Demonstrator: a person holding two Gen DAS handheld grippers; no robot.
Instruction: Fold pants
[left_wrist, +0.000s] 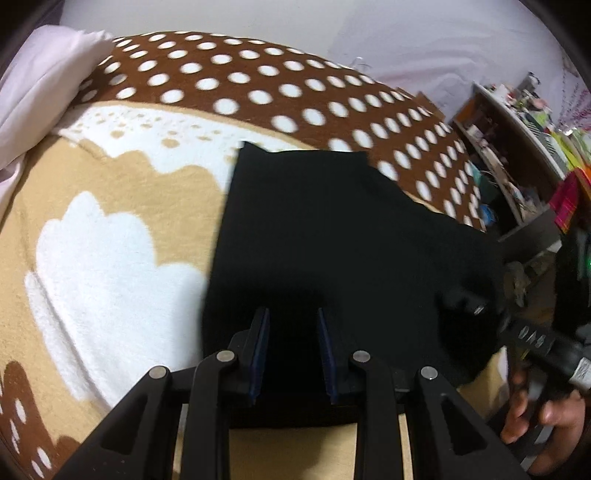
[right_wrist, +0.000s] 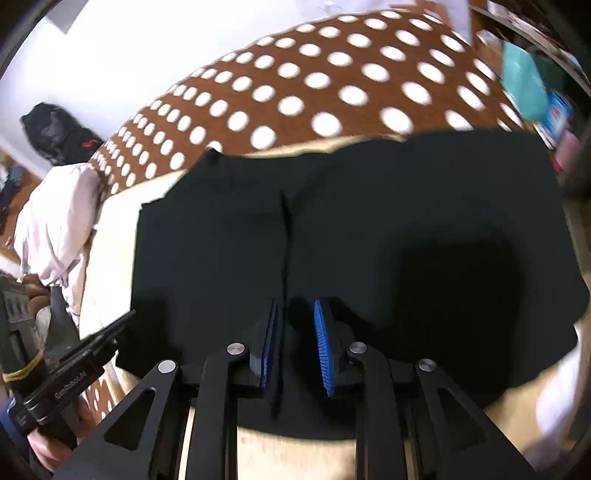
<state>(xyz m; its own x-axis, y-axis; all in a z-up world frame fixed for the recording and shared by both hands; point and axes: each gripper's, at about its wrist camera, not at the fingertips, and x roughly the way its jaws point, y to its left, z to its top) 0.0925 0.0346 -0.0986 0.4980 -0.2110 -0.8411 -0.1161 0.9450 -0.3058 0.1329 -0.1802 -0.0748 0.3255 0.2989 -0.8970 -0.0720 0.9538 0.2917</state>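
The black pants (left_wrist: 332, 236) lie folded on a blanket; they also show in the right wrist view (right_wrist: 369, 229), with a dark seam or cord running down the middle. My left gripper (left_wrist: 293, 334) hangs over their near edge, jaws apart with nothing between them. My right gripper (right_wrist: 295, 332) is over the near edge too, blue pads (right_wrist: 322, 343) apart, the cord passing between them untouched. The right gripper also shows at the right of the left wrist view (left_wrist: 476, 306), and the left gripper at the left of the right wrist view (right_wrist: 110, 332).
The blanket (left_wrist: 110, 240) is tan with white clouds and a brown polka-dot band (right_wrist: 314, 85). A pale pink cloth (left_wrist: 44, 85) lies at the far left. A cluttered shelf (left_wrist: 517, 147) stands beyond the right edge. A dark bag (right_wrist: 55, 133) sits by the wall.
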